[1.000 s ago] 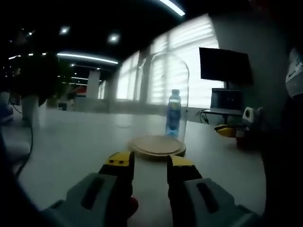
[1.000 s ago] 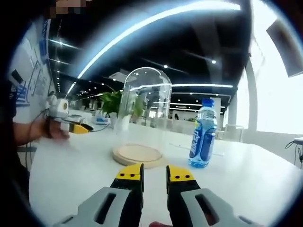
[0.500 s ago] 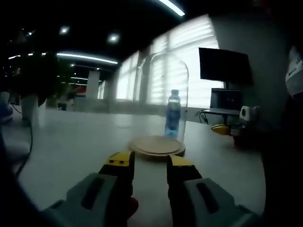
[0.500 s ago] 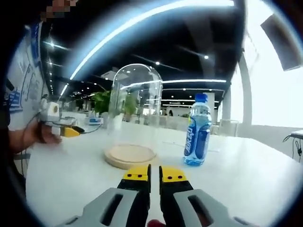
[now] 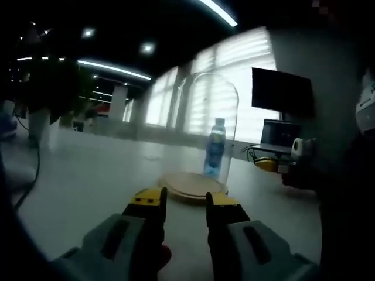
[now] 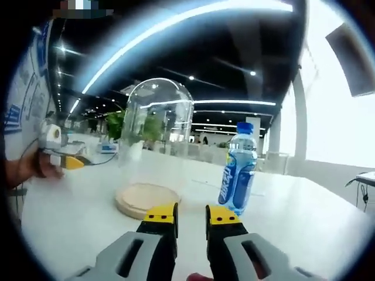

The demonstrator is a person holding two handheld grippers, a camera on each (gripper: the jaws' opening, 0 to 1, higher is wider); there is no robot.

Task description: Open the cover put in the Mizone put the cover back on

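In the right gripper view the blue Mizone bottle stands plainly on the white table, right of centre, beside the clear glass cover that sits on its round wooden base; the left gripper shows at the left edge. In the left gripper view the bottle is seen dimly through the cover, centre frame. Both the left gripper and right gripper hold nothing, jaws slightly parted; the right jaws were nearly closed half a second ago.
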